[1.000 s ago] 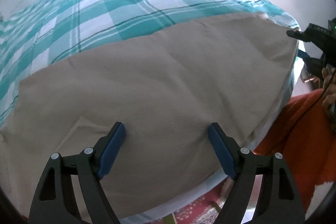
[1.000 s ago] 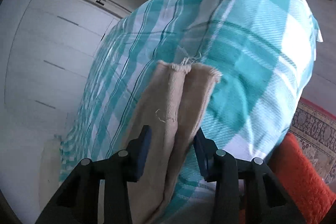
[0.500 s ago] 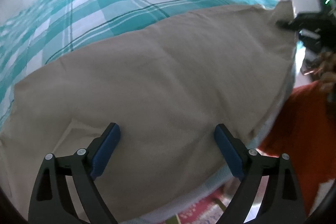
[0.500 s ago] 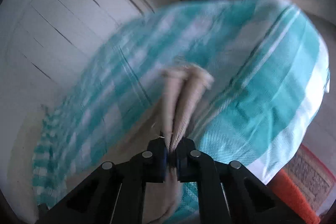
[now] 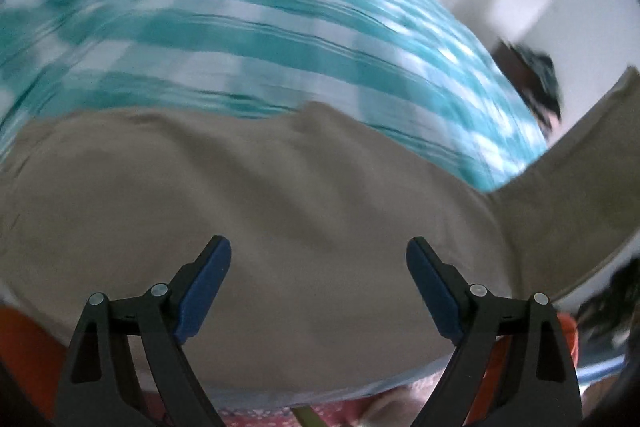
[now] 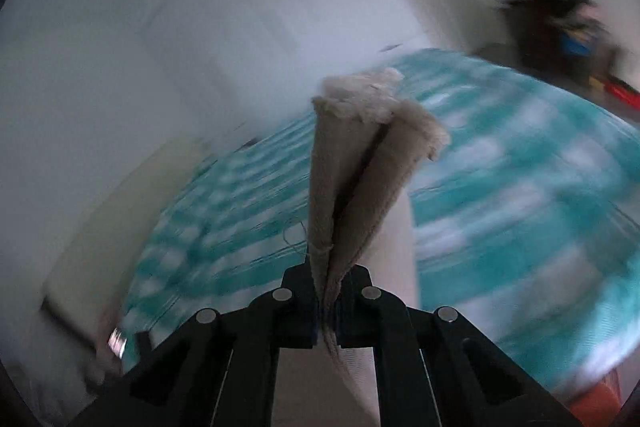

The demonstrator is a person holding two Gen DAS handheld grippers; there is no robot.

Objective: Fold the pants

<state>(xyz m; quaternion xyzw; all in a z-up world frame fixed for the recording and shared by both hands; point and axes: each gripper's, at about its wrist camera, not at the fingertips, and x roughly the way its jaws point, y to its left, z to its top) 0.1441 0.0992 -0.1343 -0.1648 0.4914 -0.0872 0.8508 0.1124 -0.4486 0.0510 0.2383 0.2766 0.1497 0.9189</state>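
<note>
Beige pants lie across the near side of a bed with a teal and white checked cover. My left gripper is open and empty, just above the cloth near the bed's edge. The leg end of the pants rises off the bed at the right of the left wrist view. My right gripper is shut on the frayed hem ends of the pants, which stand up bunched above the pinch, held over the checked cover.
White wardrobe doors stand beyond the bed. A dark pile of clothes sits at the far right. Orange fabric and a patterned rug show below the bed's edge. Both views are motion-blurred.
My right gripper closed on the hem ends and lifted them off the bed, swinging upward. My left gripper stayed open and swung left along the pants.
</note>
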